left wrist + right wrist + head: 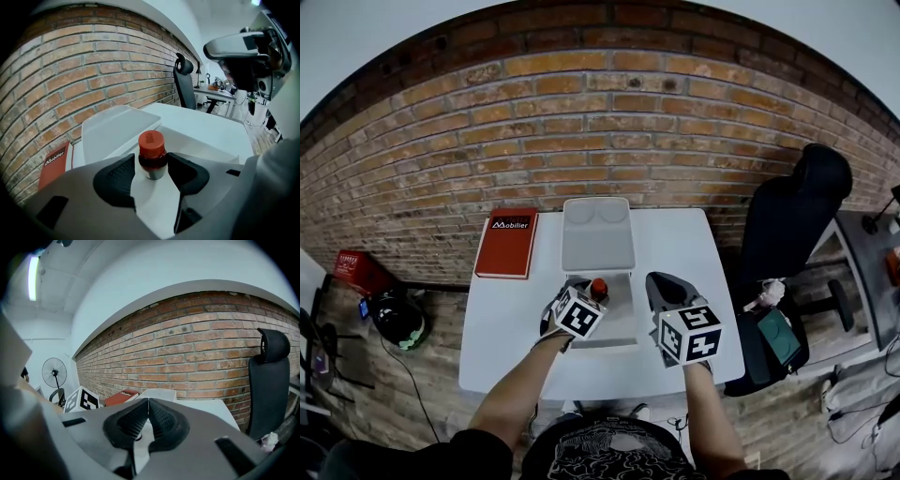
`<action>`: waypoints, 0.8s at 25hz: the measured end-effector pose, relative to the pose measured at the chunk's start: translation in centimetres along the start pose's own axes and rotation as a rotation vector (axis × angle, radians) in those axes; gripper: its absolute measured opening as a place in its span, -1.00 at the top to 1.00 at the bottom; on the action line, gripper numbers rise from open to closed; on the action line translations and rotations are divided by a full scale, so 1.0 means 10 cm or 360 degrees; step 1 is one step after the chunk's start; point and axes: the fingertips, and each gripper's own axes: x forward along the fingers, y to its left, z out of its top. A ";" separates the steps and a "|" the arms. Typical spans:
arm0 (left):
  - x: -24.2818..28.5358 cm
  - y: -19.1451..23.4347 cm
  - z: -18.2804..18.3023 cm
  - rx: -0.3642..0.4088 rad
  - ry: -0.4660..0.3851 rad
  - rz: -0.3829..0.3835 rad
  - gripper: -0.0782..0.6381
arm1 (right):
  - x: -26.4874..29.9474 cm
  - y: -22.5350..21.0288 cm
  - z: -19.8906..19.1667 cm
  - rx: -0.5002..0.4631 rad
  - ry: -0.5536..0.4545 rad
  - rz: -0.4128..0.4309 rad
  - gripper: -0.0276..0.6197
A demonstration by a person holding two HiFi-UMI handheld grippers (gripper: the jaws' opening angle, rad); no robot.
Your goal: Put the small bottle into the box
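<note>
The white desk point(694, 244) carries one open box point(621, 323), a white container whose tray lies toward the person and whose hinged lid point(597, 239) lies folded back flat toward the brick wall point(609, 122). The inner face of the lid shows two shallow round recesses along its far edge. The left hand-held gripper point(151, 171) is clamped on the small bottle point(151, 146): both black pads press on the dark body just below the orange-red cap, and the bottle stands upright between them. In the head view the small bottle is over the far left part of the tray, close to the hinge line; whether its base touches the tray floor cannot be told. The left gripper view shows the white tray surface directly under and beyond the bottle, with the lid behind it to the left. The right hand-held gripper point(148, 405) is clenched, its ribbed pads meeting tip to tip with nothing between them; it is held over the desk just right of the tray. A red book point(508, 242) lies flat on the desk, left of the lid and apart from it. A black office chair point(797, 216) stands at the right of the desk.
</note>
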 end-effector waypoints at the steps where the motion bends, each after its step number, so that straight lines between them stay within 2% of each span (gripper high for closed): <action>1: -0.03 0.00 -0.01 -0.0008 -0.0010 -0.0004 0.14 | 0.01 0.02 0.00 0.0001 0.0001 0.0008 0.85; 13: -0.47 0.27 -0.06 -0.0139 -0.0174 0.0098 0.17 | 0.18 0.22 0.02 -0.0005 0.0008 0.0094 0.85; 20: -0.88 0.59 0.18 -0.0297 -0.0379 0.0193 0.31 | 0.18 0.20 0.11 -0.0018 -0.0012 0.0089 0.85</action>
